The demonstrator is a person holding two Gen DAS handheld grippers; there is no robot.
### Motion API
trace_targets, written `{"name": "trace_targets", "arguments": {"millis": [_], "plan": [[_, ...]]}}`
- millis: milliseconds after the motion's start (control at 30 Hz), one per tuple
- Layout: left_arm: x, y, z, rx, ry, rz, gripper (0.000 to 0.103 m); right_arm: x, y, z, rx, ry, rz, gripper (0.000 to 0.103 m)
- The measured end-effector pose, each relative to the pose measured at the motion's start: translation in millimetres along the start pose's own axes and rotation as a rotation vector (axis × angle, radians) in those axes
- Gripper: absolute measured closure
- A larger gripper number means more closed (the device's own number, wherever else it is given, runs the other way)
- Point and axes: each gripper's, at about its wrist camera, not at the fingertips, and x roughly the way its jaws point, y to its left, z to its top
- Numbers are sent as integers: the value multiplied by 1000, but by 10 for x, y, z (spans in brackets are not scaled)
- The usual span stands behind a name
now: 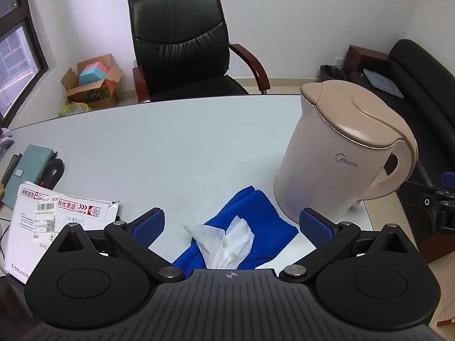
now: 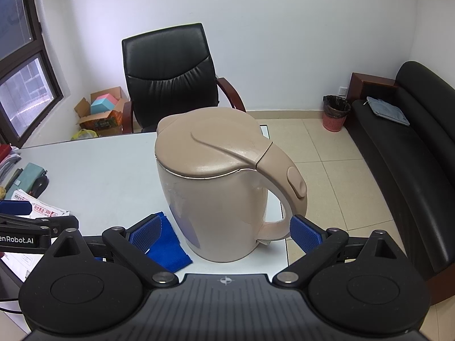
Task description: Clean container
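Observation:
A beige Midea kettle [image 1: 338,153] stands upright with its lid closed near the table's right edge; it also shows in the right wrist view [image 2: 219,193]. A folded blue cloth [image 1: 250,227] lies just left of it, with a crumpled white tissue [image 1: 227,238] on top. My left gripper [image 1: 231,224] is open and empty, hovering over the cloth and tissue. My right gripper [image 2: 224,233] is open and empty, its jaws spread either side of the kettle's lower body and handle [image 2: 287,190], not touching. The cloth [image 2: 167,244] shows partly in the right wrist view.
A white table [image 1: 170,147] holds an opened mail envelope [image 1: 54,224], a black mouse [image 1: 52,173] and a teal notebook [image 1: 28,170] at the left. A black office chair [image 1: 184,45] stands behind the table. A black sofa [image 2: 412,170] and a bin [image 2: 335,113] are at right.

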Motion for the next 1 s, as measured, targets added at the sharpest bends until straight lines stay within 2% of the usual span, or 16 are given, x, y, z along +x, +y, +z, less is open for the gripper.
{"name": "trace_targets", "arguments": {"millis": [267,533,700,867,933,1000], "plan": [[38,24,-54,4,-14,-1,1,12,2,-40,3,4,-1,4],[193,155,-193,-23,23,-38,2,44,44,-120,-8,15,0,4],[283,248,-329,1,9,-69,3,79,42,-173,-6,23,7,4],[457,256,-462,53,37,-57,11,119,16,-211,-2,33,12,4],[521,260,-512,68,50,-50,17,135,-3,-220,0,37,14,4],[590,261,-568,87,58,-48,18,156,-30,-210,3,39,14,4]]}}
